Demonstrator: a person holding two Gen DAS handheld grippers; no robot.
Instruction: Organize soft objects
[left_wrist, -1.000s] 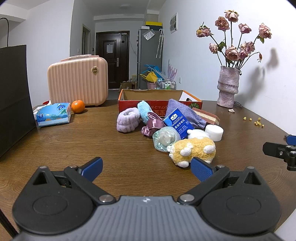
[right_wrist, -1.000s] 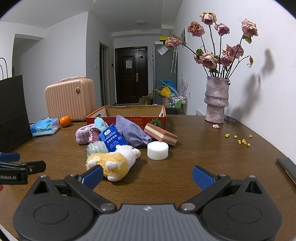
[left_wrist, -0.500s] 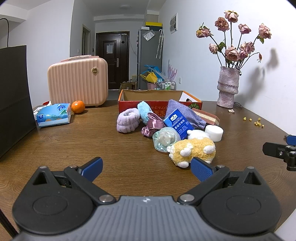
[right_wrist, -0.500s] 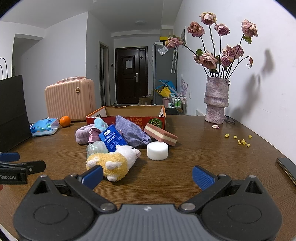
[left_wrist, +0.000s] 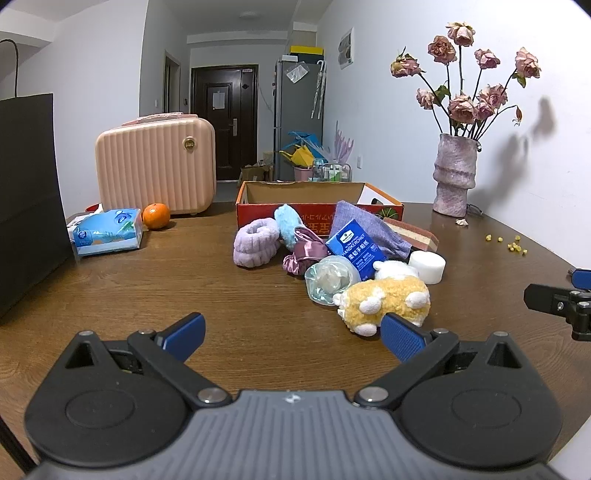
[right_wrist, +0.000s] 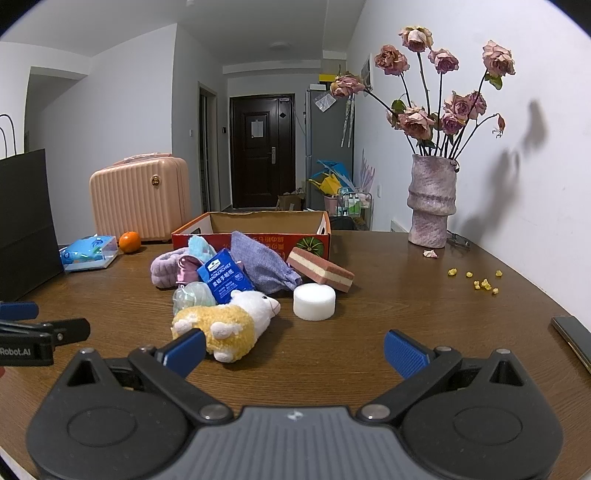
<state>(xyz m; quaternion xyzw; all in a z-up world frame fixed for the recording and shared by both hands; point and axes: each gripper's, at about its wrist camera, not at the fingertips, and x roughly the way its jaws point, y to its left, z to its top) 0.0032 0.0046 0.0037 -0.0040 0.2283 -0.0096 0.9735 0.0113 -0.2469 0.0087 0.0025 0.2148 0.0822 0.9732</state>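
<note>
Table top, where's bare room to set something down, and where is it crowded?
Bare wood lies between the tissue pack and the purple scrunchie, in front of both open grippers, and between the white foam disc and the yellow crumbs. It is crowded around the plush sheep, before the cardboard box.

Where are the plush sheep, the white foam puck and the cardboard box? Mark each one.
plush sheep (right_wrist: 221, 328), right wrist view, on its yellow woolly body.
white foam puck (right_wrist: 314, 301), right wrist view, on its flat top and side.
cardboard box (left_wrist: 314, 215), left wrist view, on its red front wall.
</note>
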